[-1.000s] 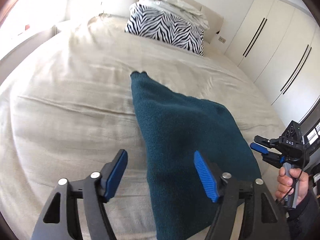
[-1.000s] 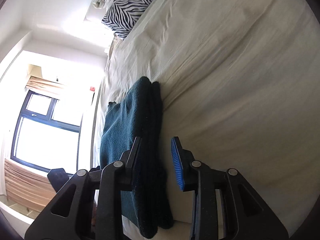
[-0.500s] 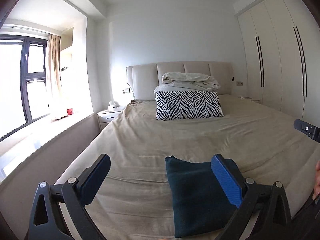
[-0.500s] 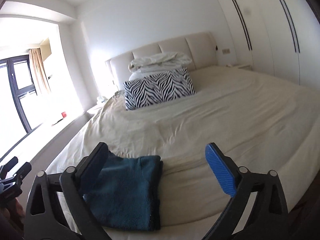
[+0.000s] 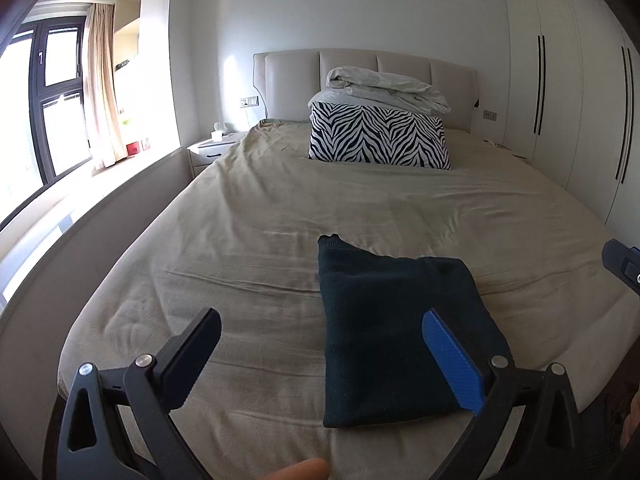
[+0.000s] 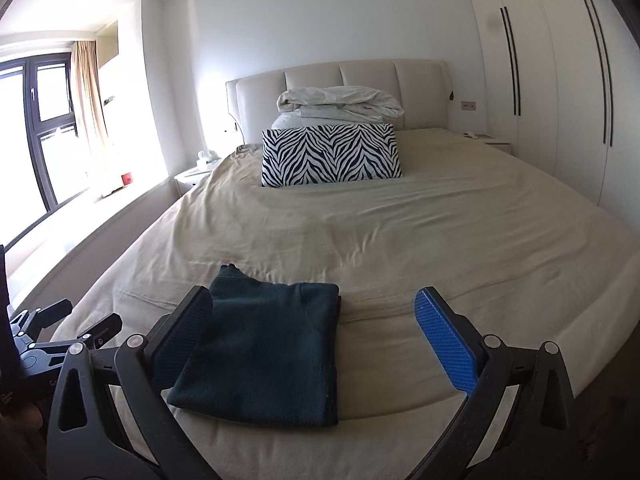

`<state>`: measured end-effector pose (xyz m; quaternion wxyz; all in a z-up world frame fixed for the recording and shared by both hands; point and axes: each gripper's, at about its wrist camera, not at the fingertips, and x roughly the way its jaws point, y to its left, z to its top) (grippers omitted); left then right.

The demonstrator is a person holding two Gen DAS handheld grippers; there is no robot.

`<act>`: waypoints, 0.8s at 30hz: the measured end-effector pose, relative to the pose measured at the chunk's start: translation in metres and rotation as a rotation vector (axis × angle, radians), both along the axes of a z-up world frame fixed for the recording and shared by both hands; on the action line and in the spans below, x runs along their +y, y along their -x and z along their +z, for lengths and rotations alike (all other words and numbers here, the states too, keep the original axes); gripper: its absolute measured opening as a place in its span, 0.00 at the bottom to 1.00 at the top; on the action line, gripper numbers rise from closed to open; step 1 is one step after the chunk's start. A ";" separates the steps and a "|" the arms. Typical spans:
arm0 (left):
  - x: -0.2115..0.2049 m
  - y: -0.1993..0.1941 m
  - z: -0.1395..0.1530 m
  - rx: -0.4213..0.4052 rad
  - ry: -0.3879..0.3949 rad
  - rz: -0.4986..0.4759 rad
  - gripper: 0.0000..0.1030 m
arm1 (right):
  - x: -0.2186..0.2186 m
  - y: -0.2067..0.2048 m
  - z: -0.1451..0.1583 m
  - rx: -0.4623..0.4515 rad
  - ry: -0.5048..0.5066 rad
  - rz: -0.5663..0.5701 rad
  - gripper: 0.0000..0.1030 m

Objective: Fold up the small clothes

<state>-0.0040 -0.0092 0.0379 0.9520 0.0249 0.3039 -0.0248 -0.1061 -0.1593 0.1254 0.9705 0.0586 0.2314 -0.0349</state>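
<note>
Fingers of both grippers spread wide, empty, above bed. Sweater folded, long axis toward 12; at 1 from left, 11 from right.

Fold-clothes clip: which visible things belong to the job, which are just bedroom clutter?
Job:
dark teal sweater, folded on the bed
left gripper, open
right gripper, open

Just there:
zebra pillow
white duvet
nightstand
wardrobe
</note>
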 end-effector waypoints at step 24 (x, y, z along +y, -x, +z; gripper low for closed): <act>0.013 -0.013 -0.049 0.135 0.006 0.046 1.00 | 0.015 -0.055 -0.102 0.239 0.036 -0.016 1.00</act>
